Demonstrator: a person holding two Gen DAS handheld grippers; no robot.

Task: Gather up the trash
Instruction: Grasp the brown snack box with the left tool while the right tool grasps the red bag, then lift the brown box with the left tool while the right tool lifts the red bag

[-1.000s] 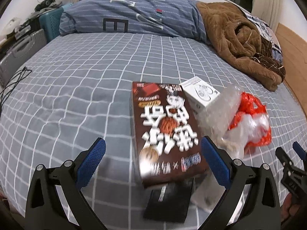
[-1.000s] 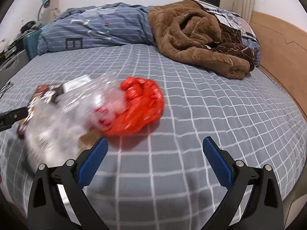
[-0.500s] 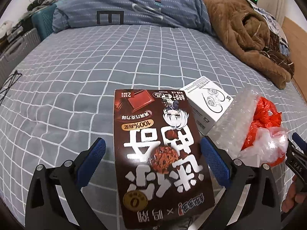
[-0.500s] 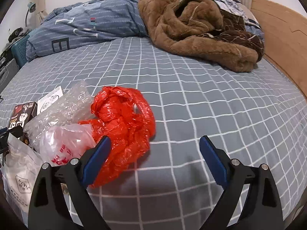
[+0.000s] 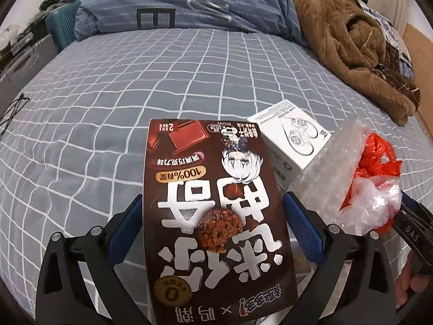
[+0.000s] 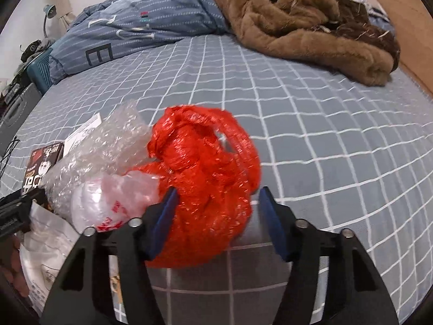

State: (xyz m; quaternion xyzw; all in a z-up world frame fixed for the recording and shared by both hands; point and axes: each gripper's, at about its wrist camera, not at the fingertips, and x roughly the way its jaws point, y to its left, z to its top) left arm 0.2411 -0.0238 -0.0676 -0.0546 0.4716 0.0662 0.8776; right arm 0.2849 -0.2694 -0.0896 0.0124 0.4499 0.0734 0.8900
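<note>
A brown cookie box lies on the grey checked bed. My left gripper stands open astride its near half, a blue pad beside each long edge. Right of it are a white carton, bubble wrap, a clear plastic bag and a crumpled red plastic bag. My right gripper is closing with the red bag between its jaws. The left pad lies against the bag, and a narrow gap shows at the right pad. A white pouch lies at the near left.
A brown fleece blanket and a blue striped duvet are heaped at the far end of the bed. Grey cases stand off its left edge, and a wooden board runs along the right. A hand holds the right gripper.
The left gripper came down and forward until the cookie box sat between its fingers. The right gripper moved in over the red bag, and its jaws narrowed around it.
</note>
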